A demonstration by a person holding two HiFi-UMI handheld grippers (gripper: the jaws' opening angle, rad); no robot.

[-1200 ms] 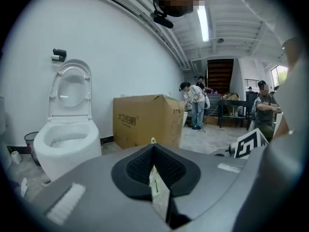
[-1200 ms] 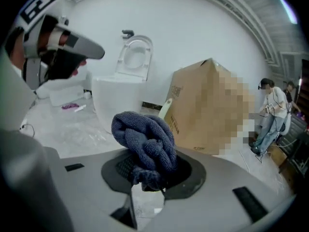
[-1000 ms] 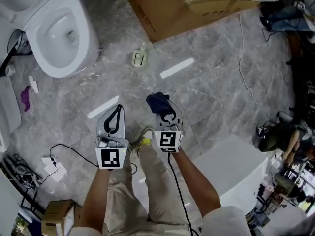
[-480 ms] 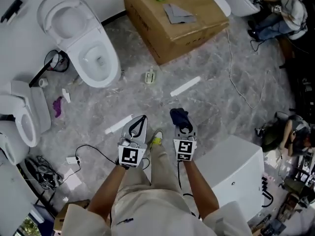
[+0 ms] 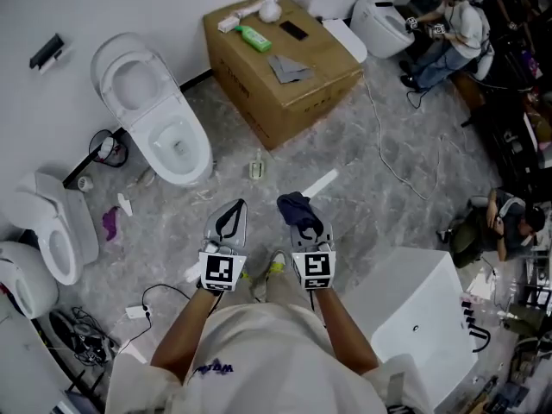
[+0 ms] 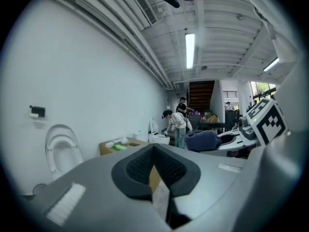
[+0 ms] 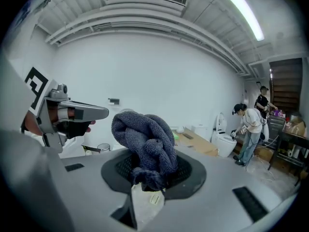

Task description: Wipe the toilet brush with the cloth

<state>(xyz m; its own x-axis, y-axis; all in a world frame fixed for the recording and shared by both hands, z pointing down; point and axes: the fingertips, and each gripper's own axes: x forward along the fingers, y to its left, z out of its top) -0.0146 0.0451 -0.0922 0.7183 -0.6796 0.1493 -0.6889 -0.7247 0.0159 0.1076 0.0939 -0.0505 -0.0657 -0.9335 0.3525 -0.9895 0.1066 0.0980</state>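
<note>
My right gripper (image 5: pixel 298 209) is shut on a bunched dark blue cloth (image 5: pixel 292 204), which bulges up out of the jaws in the right gripper view (image 7: pixel 146 141). My left gripper (image 5: pixel 235 206) hangs beside it to the left, shut with nothing between its pads (image 6: pixel 145 164). Both are held in the air over the grey marble floor, in front of the person's legs. A white long-handled item with a round head (image 5: pixel 268 9), perhaps the toilet brush, lies on top of the cardboard box (image 5: pixel 297 89), far from both grippers.
A white toilet (image 5: pixel 162 115) stands open at the left, with another (image 5: pixel 50 228) further left. A green bottle (image 5: pixel 254 36) and grey rag lie on the box. A small pale object (image 5: pixel 256 170) and white strip (image 5: pixel 321 182) are on the floor. A white cabinet (image 5: pixel 412 316) is at the right; people (image 5: pixel 454 22) behind.
The head view has risen and tilted forward, so the box top and the far room now show. Both grippers stay side by side, the right one still holding the cloth.
</note>
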